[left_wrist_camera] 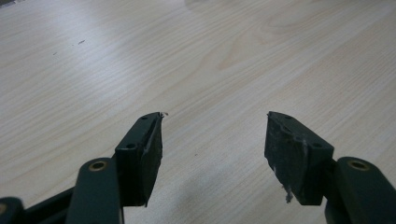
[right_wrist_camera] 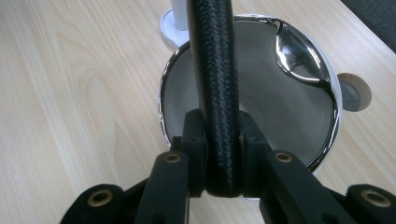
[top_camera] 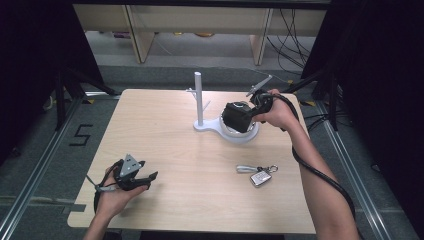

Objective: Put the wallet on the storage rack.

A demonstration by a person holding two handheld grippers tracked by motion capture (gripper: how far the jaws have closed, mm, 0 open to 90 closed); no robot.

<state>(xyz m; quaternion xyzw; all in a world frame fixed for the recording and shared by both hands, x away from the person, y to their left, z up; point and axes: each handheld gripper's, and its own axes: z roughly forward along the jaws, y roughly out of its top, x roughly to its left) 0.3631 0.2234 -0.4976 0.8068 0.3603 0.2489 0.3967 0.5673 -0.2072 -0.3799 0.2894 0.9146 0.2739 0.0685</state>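
The black braided band [right_wrist_camera: 212,84], thick and rope-like, hangs over the round chrome-rimmed dish [right_wrist_camera: 327,93] at the foot of the white stand [top_camera: 199,100], toward the far right of the tabletop [top_camera: 165,145]. The right claw [right_wrist_camera: 223,154] is clamped on it, one pad on each side, with the band running up and away from the grip. From the high view I see a dark bundle [top_camera: 236,116] under that hand, right above the dish; I take it to be the same band coiled up, though I cannot tell for sure.

As I judge it, the step is lowering the band into the dish. To do it well, the hand should stay centred over the bowl and come down straight, letting go only when the loose end lies inside the rim, so nothing drapes over the chrome edge. The stand's post and its short side pegs rise just left of the dish, so any sideways drift should go right or toward the person.

Nearer the person, a key fob with a strap and ring [top_camera: 260,175] lies on the wood, well apart from the dish. The left claw [left_wrist_camera: 215,140] rests low at the near left corner, jaws apart with bare wood between them, close to the tabletop's front edge. The wide middle is free for moving.
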